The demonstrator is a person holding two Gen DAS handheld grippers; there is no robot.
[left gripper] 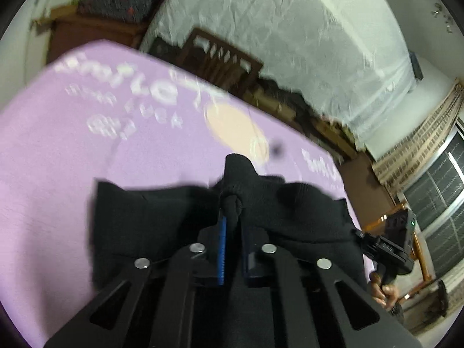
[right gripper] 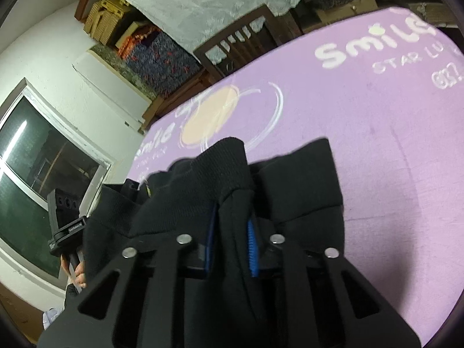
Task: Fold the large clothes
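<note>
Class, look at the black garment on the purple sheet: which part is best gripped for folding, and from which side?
Grip the black garment at its thick ribbed edge, coming from the near side, low over the purple sheet. That edge bunches into raised folds that jaws can pinch; both the left gripper and right gripper hold it so.

A lived-in room of a home, used partly for storage. A lilac sheet point(right gripper: 377, 145) printed with "Smile" covers the flat surface in front. Past it, at twelve o'clock, a dark wooden chair point(right gripper: 240, 43) stands before furniture draped in white lace cloth point(right gripper: 203, 5). At ten o'clock, wicker baskets point(right gripper: 101, 23) and a speckled blanket point(right gripper: 162, 55) are stacked on wood. At nine o'clock a window point(right gripper: 43, 168) sits in a white wall.
</note>
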